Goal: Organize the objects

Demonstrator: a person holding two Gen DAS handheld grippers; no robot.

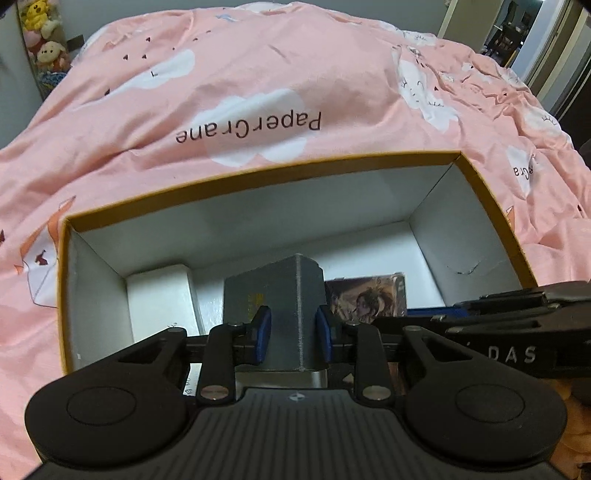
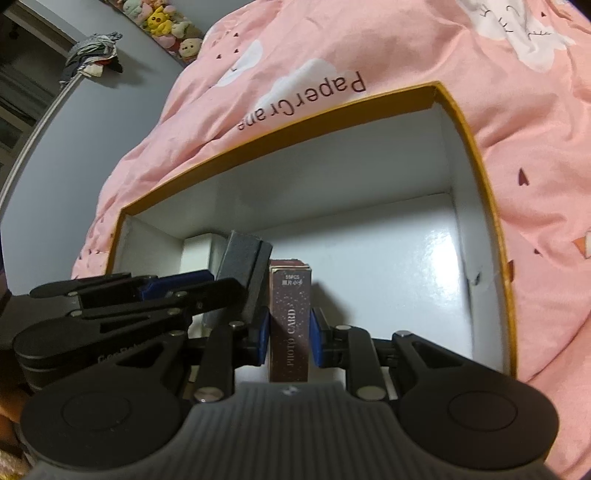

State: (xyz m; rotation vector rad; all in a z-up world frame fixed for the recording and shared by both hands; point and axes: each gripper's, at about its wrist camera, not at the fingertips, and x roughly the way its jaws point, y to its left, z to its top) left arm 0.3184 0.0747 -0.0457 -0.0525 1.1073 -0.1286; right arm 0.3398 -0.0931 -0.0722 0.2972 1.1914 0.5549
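An open cardboard box (image 1: 258, 173) with an orange rim and white inside lies on a pink bedspread; it also shows in the right wrist view (image 2: 476, 155). My left gripper (image 1: 293, 332) is shut on a grey box (image 1: 291, 295), held upright inside the cardboard box. My right gripper (image 2: 288, 336) is shut on a dark "PHOTO CARD" box (image 2: 290, 314), held upright just right of the grey box (image 2: 243, 266). The photo card box's illustrated face (image 1: 365, 295) shows in the left wrist view. A white box (image 1: 159, 299) stands at the inner left.
The pink bedspread (image 1: 258, 74) printed "PaperCrane" surrounds the box. Plush toys (image 1: 40, 33) hang at the far left wall. A doorway (image 1: 517, 29) is at the far right. A pole with clothes (image 2: 92, 55) stands left in the right wrist view.
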